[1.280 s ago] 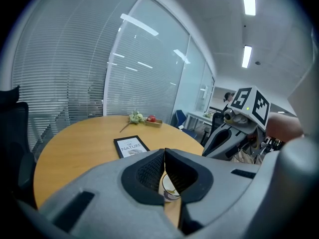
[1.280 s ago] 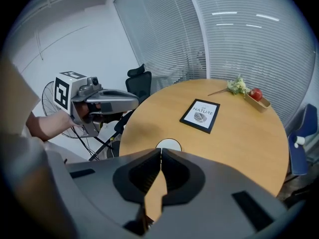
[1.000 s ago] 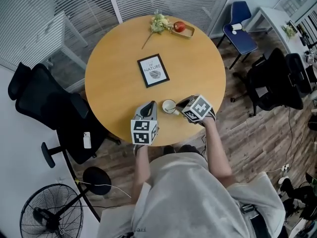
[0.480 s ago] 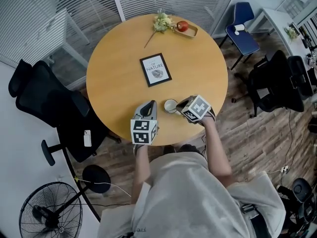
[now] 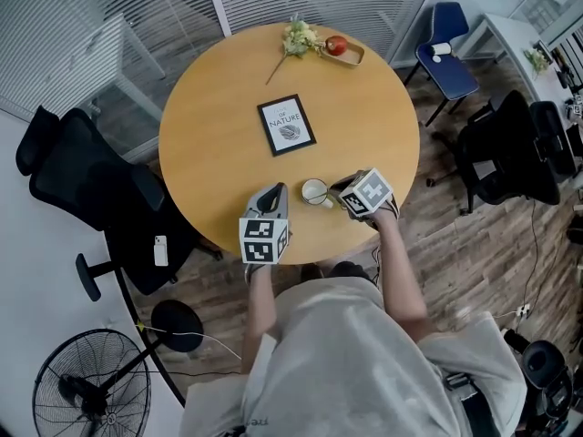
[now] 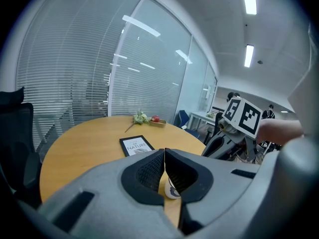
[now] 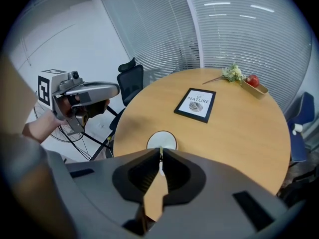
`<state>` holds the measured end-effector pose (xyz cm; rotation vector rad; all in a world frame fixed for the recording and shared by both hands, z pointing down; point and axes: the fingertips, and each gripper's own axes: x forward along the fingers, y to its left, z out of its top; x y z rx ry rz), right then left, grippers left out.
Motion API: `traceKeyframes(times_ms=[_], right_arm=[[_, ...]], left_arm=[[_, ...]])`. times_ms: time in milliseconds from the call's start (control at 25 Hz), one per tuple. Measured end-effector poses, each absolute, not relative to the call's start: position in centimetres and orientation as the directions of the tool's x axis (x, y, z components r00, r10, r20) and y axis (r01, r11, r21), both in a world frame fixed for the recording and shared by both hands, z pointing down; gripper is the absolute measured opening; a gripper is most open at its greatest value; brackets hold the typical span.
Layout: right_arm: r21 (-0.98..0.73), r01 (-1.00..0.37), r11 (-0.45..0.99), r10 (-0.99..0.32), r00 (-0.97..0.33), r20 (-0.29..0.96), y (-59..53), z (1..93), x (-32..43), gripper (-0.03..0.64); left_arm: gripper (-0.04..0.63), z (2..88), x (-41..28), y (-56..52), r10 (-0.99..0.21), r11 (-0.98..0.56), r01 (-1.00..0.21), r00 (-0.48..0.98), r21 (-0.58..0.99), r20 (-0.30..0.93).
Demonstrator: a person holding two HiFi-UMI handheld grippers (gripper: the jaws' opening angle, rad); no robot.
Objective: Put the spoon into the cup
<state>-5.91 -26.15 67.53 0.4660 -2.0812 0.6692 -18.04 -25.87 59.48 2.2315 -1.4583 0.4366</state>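
Note:
A white cup [image 5: 314, 191] stands near the front edge of the round wooden table [image 5: 219, 80]. My right gripper [image 5: 337, 195] hangs just right of it, pointing steeply down. In the right gripper view the cup [image 7: 161, 139] lies right beyond the jaw tips. A thin pale spoon [image 7: 160, 156] stands between them. The jaws of my right gripper [image 7: 160, 154] are opening, still narrowly apart on the spoon. My left gripper [image 5: 276, 193] rests left of the cup. In the left gripper view my left gripper [image 6: 164, 153] is shut and empty, and the cup [image 6: 172, 189] shows under its jaws.
A framed picture [image 5: 286, 125] lies mid-table. A small tray with a red apple [image 5: 339, 47] and a flower sprig [image 5: 296, 38] sit at the far edge. A black office chair [image 5: 82, 189] stands left, a blue chair [image 5: 446, 53] far right, a fan [image 5: 86, 399] on the floor.
The right gripper has rolled a little and shifted slightly right beside the cup. The left gripper has stayed in place.

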Motion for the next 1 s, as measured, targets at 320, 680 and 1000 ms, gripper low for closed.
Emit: traceKeyframes(times_ms=[320,680,1000], right_arm=[[-0.33,-0.629,0.703,-0.124,-0.566,0.815,-27.2,68.7,-4.2,0.025],[-0.295,-0.673,0.678,-0.174,-0.537,0.826,-27.3,69.5,-2.8,0.038],[-0.264,-0.667,0.697,-0.215,-0.545,0.81,-27.0,69.3,-3.0,0.082]], left_arm=[[0.009,59.6,-18.1,-25.7,-0.773,-0.356,-0.918,0.395,0.176,0.496],[0.009,59.9,-17.2,-25.6,-0.762,-0.371,-0.912,0.407,0.175,0.504],[0.009,59.7,-16.7,-25.1,-0.758,-0.38,-0.908,0.414,0.174,0.504]])
